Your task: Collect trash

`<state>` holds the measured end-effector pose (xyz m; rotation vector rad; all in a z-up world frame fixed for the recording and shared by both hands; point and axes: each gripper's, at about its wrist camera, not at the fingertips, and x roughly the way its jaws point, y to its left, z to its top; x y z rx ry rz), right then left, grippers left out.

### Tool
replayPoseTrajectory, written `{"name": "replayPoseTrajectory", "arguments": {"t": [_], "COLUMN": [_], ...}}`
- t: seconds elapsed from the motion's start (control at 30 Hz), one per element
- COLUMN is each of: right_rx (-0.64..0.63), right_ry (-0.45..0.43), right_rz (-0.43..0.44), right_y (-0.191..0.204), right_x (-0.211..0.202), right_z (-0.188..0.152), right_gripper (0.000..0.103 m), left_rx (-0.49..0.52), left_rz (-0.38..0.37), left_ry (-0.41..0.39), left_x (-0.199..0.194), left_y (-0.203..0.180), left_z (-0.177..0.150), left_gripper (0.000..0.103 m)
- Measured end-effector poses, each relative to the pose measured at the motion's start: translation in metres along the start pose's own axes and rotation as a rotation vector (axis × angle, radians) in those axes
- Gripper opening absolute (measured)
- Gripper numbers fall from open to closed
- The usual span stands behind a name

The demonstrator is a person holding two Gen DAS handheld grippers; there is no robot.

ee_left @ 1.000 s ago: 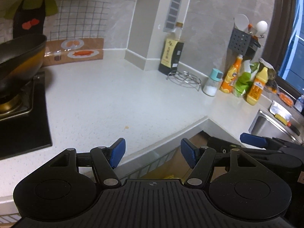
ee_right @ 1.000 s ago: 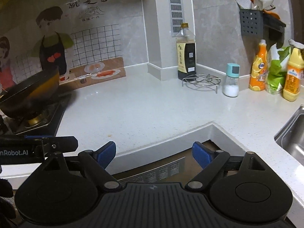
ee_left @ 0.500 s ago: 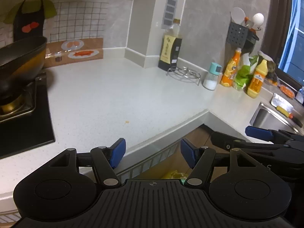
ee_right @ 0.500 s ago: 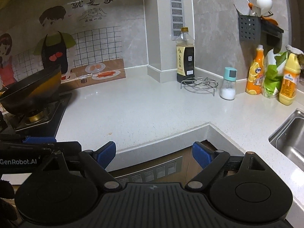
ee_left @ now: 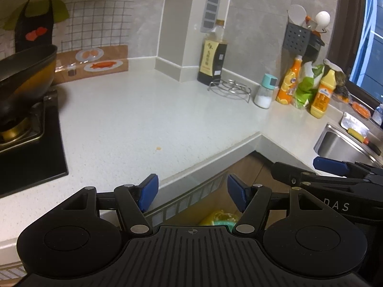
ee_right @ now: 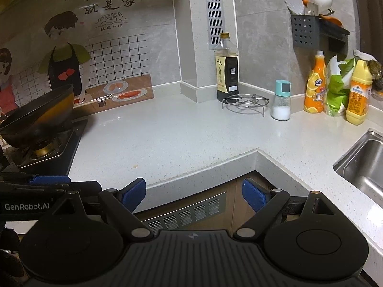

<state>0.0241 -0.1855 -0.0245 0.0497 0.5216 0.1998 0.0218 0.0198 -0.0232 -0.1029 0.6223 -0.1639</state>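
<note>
On the big white table (ee_right: 182, 134) you have almost nothing left that looks like trash. It is a wide corner top, and most of it is bare. Off to one side sits the stove (ee_left: 28, 143) with a dark pan (ee_right: 38, 117) on it, and on the other side is the metal sink (ee_right: 363, 162). Along the back wall stand things that look like they belong there: a dark sauce bottle (ee_right: 227, 71), a wire rack (ee_right: 244, 102), a salt jar (ee_right: 281, 101), an orange bottle (ee_right: 315, 83), a green bag (ee_right: 337, 88) and a yellow bottle (ee_right: 359, 93). Down below the table edge, between your left tongs (ee_left: 191, 190), you can see something yellow and green, maybe trash in a box (ee_left: 219, 217), but too little of it shows to be sure. The smallest thing is one tiny orange crumb (ee_left: 158, 148) on the table, near the front edge, well apart from both tongs. I think that crumb is the only trash still out. Your left tongs are wide apart and hold nothing. Your right tongs (ee_right: 194, 192) are wide apart too, and empty. So the job looks close to done.
</note>
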Motion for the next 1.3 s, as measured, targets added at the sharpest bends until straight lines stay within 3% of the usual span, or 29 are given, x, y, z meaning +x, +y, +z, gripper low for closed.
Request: {"name": "replayPoseTrajectory", "arguments": {"t": [0.67, 0.73, 0.8, 0.83, 0.97, 1.1, 1.17, 1.23, 1.3], "right_rx": [0.021, 0.022, 0.021, 0.021, -0.011, -0.082, -0.118, -0.132, -0.126], "right_ry": [0.012, 0.014, 0.016, 0.016, -0.012, -0.100, -0.115, -0.083, -0.047], "right_rz": [-0.002, 0.001, 0.002, 0.006, 0.029, 0.058, 0.040, -0.019, -0.067], "right_y": [-0.002, -0.002, -0.001, -0.002, -0.004, -0.024, -0.040, -0.057, -0.075], "right_x": [0.001, 0.004, 0.006, 0.007, 0.015, 0.037, 0.066, 0.104, 0.147], "right_z": [-0.005, -0.004, -0.003, -0.003, 0.003, 0.025, 0.043, 0.065, 0.086], "right_gripper": [0.088, 0.089, 0.089, 0.089, 0.088, 0.091, 0.093, 0.094, 0.094], "left_rx": [-0.003, 0.007, 0.021, 0.030, -0.009, 0.020, 0.056, 0.045, 0.040], "left_rz": [-0.002, -0.007, -0.011, -0.006, 0.020, 0.184, 0.186, 0.158, 0.181], "left_ry": [0.025, 0.029, 0.031, 0.033, 0.011, -0.006, -0.020, -0.027, -0.036], "left_x": [0.001, 0.003, 0.005, 0.007, 0.014, 0.028, 0.037, 0.044, 0.052], "left_y": [0.004, 0.005, 0.006, 0.006, 0.012, 0.012, 0.016, 0.027, 0.037], "left_z": [-0.001, 0.000, 0.002, 0.003, 0.009, 0.018, 0.023, 0.029, 0.035], "left_gripper": [0.068, 0.058, 0.035, 0.015, 0.013, 0.012, 0.013, 0.015, 0.016]}}
